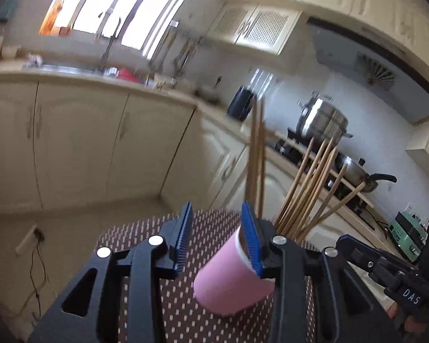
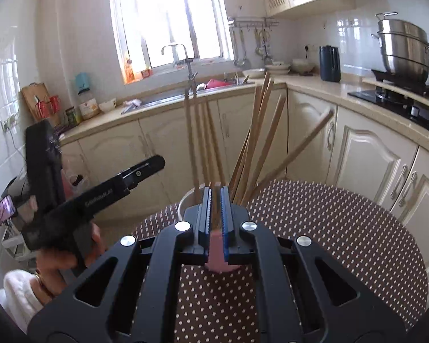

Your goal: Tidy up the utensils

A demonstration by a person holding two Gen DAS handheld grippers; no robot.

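Observation:
A pink paper cup (image 1: 231, 280) stands tilted on a round brown dotted table (image 1: 168, 308). Several wooden chopsticks (image 1: 306, 188) stick up out of it and fan to the right. My left gripper (image 1: 218, 240) is open, with its right pad at the cup's near rim and the left pad free. My right gripper (image 2: 216, 223) is shut on the cup's rim (image 2: 216, 245), with pink showing between the pads. The chopsticks (image 2: 254, 143) rise just beyond it. The left gripper's body (image 2: 105, 191) shows at left in the right wrist view.
Cream kitchen cabinets (image 2: 366, 160) run around the table. A sink and tap (image 2: 183, 65) sit under the window. A steel steamer pot (image 2: 403, 48) stands on the hob at the right, and a black jug (image 2: 330, 63) on the counter.

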